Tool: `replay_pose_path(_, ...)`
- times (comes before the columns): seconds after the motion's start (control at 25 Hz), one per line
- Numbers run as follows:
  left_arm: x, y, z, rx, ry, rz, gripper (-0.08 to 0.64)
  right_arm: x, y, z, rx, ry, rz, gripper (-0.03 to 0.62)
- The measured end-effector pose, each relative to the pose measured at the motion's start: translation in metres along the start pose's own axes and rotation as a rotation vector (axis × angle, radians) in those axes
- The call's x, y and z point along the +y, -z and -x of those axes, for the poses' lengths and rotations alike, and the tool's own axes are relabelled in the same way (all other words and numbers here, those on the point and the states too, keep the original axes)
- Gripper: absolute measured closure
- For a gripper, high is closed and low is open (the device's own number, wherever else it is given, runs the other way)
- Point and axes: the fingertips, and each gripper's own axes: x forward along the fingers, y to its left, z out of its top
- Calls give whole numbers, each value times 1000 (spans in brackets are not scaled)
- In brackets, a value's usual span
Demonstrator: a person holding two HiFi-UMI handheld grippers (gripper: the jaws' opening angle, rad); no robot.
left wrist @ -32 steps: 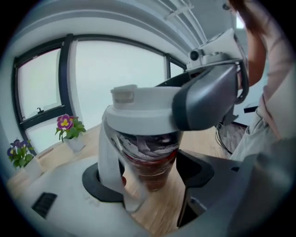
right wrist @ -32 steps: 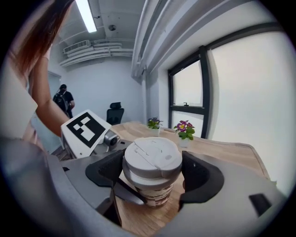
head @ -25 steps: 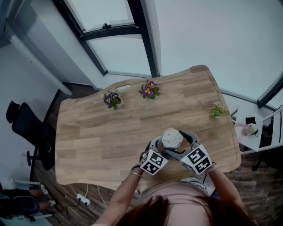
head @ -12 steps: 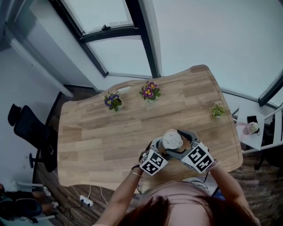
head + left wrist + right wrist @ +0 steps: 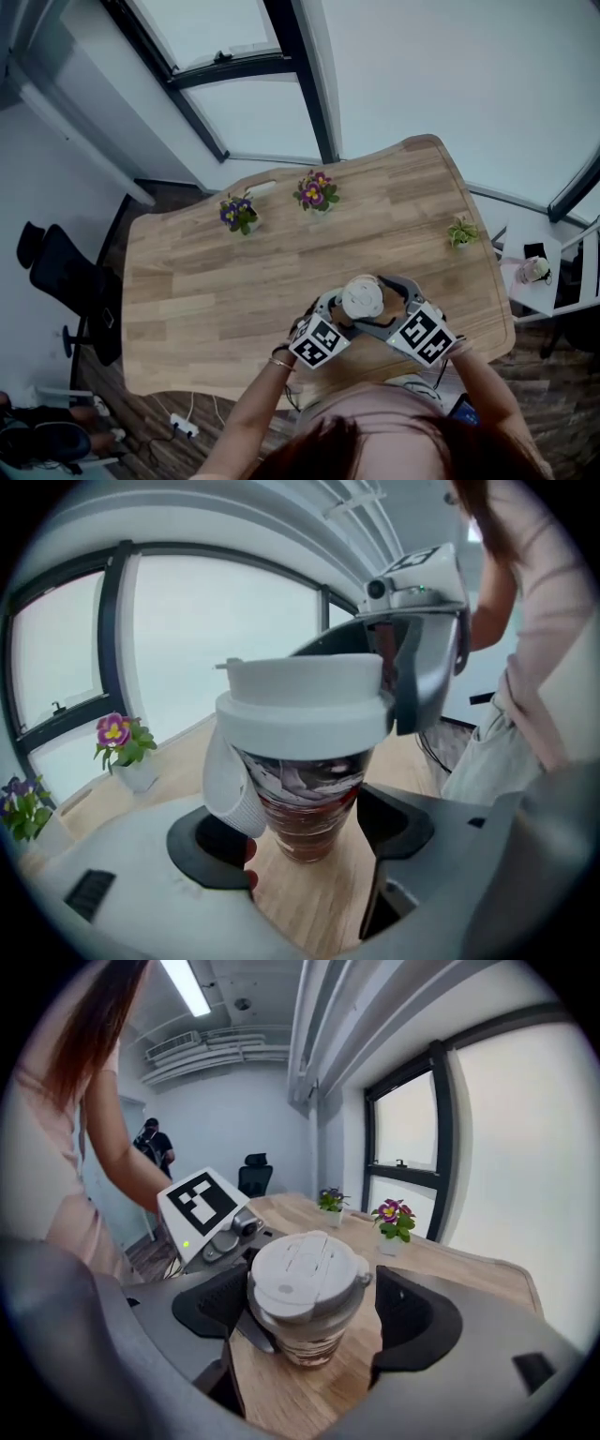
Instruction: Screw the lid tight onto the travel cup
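Showed a tapered travel cup with a dark swirled pattern standing upright near the near edge of a pale wooden table, right of centre. Carried a white plastic screw lid already seated level on its rim. Could not tell from any view whether the threads were fully home. Judged the placing done and the tightening twist left to finish.

Found the left gripper low down, jaws set narrowly apart either side of the cup's lower body, with slim gaps showing and no firm pinch visible. Found the right gripper higher up, jaws wide around the lid, one pad close against its edge and the other clearly apart. Noted a white ribbed sleeve hanging loose off one side of the cup.

Could not see inside the cup, closed over by the lid. Counted three small pots farther off: purple and yellow flowers in one at far left, pink and purple flowers in one at far centre, and a small green plant in one towards the right.
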Motion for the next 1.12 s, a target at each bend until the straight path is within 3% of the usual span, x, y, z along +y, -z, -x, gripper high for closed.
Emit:
replay_pose_path(0.12, -7, 3, 3, 39, 75, -54, 219, 7, 0, 1, 30, -83, 101, 206)
replay_pose_path(0.24, -8, 1, 2, 49, 80, -67, 219, 10, -1, 1, 28, -105, 149, 207)
replay_pose_path(0.48, -1, -2, 0, 24, -20, 3, 219, 2, 0, 4, -23, 42, 40, 212)
replay_pose_path(0.64, -1, -2, -1, 39, -5, -16, 219, 0, 2, 5, -27, 72, 17, 210)
replay_pose_path(0.76, -2, 0, -2, 55, 38, -27, 219, 1, 5, 4, 11, 18, 43, 210)
replay_pose_path(0.92, -7, 0, -1, 76, 117, -82, 219, 5, 8, 3, 75, -90, 167, 209)
replay_pose_path(1.12, -7, -1, -2, 78, 130, -87, 219, 5, 5, 3, 65, -132, 214, 210)
